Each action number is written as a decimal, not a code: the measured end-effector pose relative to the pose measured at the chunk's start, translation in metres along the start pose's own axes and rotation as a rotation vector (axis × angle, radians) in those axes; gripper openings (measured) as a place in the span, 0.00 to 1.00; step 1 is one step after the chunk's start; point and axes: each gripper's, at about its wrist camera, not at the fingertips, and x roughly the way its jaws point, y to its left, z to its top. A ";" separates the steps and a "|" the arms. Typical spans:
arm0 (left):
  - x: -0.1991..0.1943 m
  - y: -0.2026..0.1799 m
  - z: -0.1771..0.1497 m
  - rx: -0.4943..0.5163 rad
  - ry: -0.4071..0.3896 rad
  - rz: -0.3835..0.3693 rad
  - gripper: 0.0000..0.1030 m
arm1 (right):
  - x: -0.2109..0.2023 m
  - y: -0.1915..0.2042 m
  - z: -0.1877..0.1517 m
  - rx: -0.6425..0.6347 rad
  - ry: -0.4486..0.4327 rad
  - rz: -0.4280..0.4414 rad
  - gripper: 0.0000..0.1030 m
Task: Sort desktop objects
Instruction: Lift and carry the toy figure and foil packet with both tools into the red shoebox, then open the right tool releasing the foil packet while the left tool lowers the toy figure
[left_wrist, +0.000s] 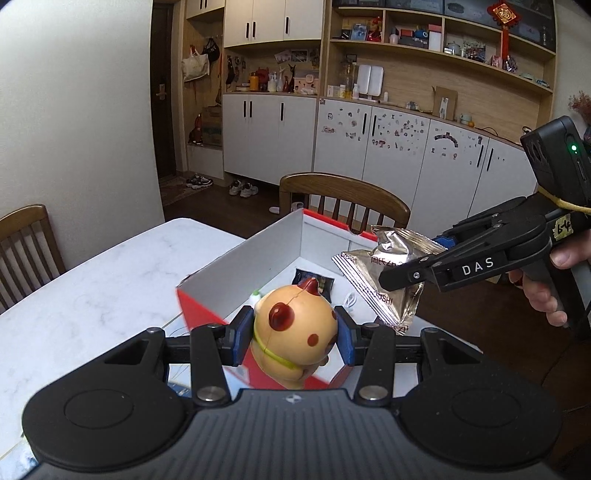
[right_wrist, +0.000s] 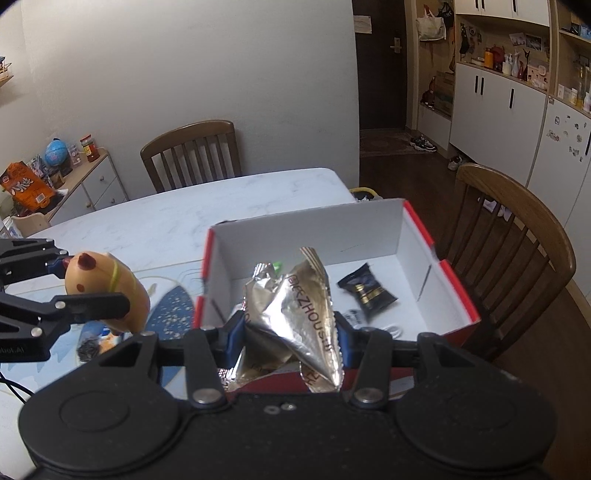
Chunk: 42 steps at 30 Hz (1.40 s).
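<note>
My left gripper (left_wrist: 295, 338) is shut on a tan toy figure (left_wrist: 295, 328) with red spots and a yellow collar, held just before the near corner of a red box with a white inside (left_wrist: 258, 258). From the right wrist view the toy (right_wrist: 107, 284) hangs left of the box (right_wrist: 417, 221) over the table. My right gripper (right_wrist: 286, 338) is shut on a crumpled silver snack packet (right_wrist: 295, 314), at the box's near rim. In the left wrist view that packet (left_wrist: 384, 273) hangs over the box's right side. A black wrapped snack (right_wrist: 367, 291) lies inside the box.
The box stands on a white marble table (left_wrist: 92, 288) near its corner. A blue patterned mat (right_wrist: 170, 310) lies on the table under the toy. Wooden chairs (left_wrist: 343, 199) (right_wrist: 192, 151) stand behind the box and along the table. A hand (left_wrist: 546, 291) holds the right gripper's handle.
</note>
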 end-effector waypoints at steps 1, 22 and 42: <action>0.004 -0.003 0.002 0.000 0.003 -0.001 0.43 | 0.001 -0.005 0.001 -0.002 0.001 0.000 0.45; 0.098 -0.040 0.031 0.031 0.108 -0.001 0.43 | 0.041 -0.079 0.023 -0.031 0.043 -0.004 0.45; 0.188 -0.036 0.037 0.085 0.265 0.004 0.43 | 0.121 -0.105 0.048 -0.048 0.142 0.027 0.45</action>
